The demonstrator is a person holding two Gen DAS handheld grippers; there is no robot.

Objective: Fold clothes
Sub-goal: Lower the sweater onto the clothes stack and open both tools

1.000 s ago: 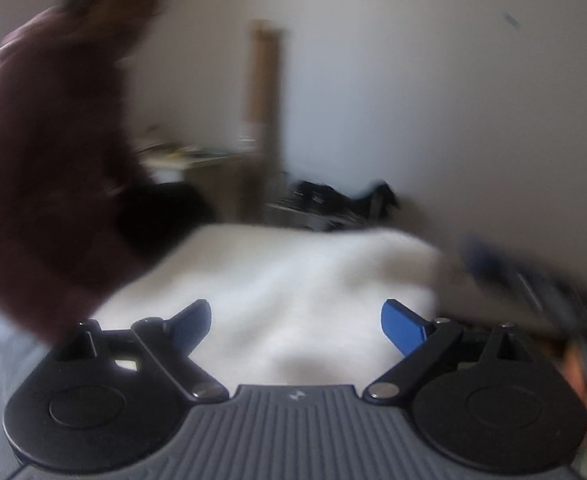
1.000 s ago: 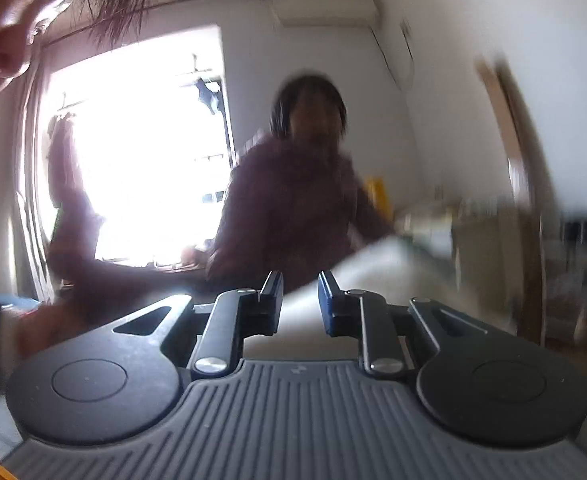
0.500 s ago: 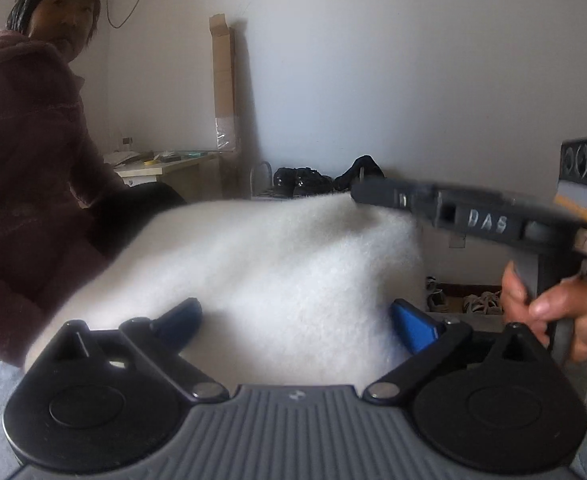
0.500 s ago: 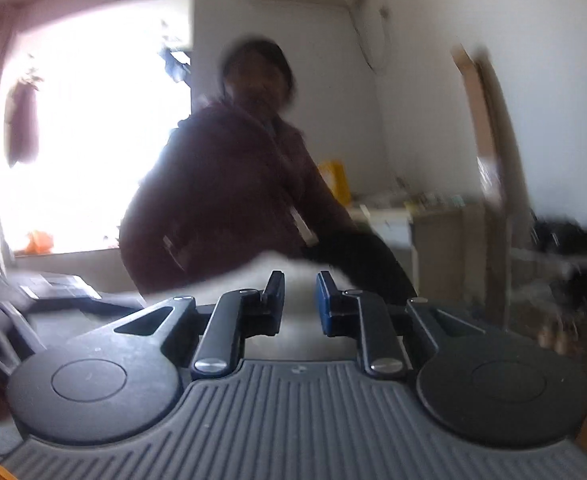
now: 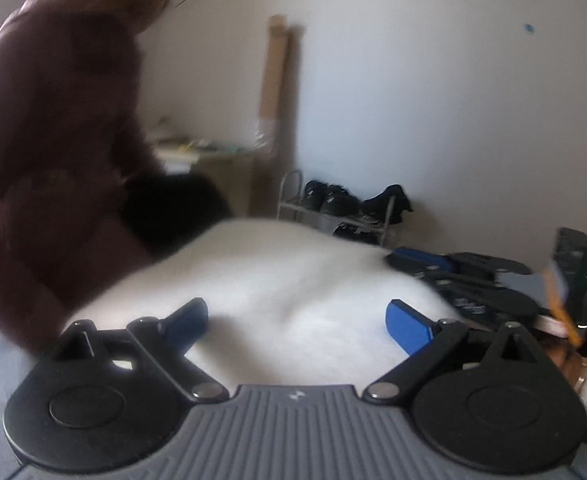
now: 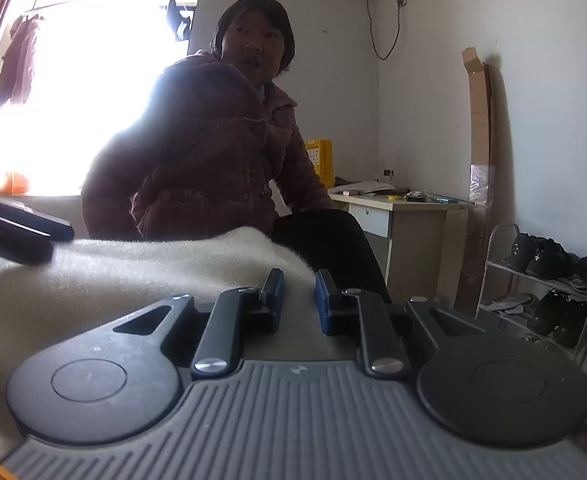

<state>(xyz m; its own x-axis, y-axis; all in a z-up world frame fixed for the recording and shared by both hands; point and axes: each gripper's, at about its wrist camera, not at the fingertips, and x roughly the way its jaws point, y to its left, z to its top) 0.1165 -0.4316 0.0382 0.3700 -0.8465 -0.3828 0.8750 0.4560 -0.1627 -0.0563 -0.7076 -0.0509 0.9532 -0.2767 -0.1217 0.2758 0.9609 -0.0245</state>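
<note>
1. Fingers of the left gripper point(image 5: 297, 322) stand wide apart over the white garment point(image 5: 277, 280), touching nothing; that spread matches half a second ago.
2. Garment lies heaped low just beyond them, where before it rose as a taller mound filling the middle of the left view.
3. Right gripper point(image 6: 299, 294) has its jaws narrow, a small gap between the blue pads; whether they pinch the garment point(image 6: 133, 268) I cannot tell, the cloth being just ahead and to the left.
4. In the left view the right gripper point(image 5: 453, 268) now lies low at the garment's far right edge; earlier it was raised across the frame.
5. Behind, a person point(image 6: 213, 152) in a maroon jacket sits by a desk point(image 6: 401, 216); a shoe rack point(image 6: 545, 280) stands against the wall.
</note>
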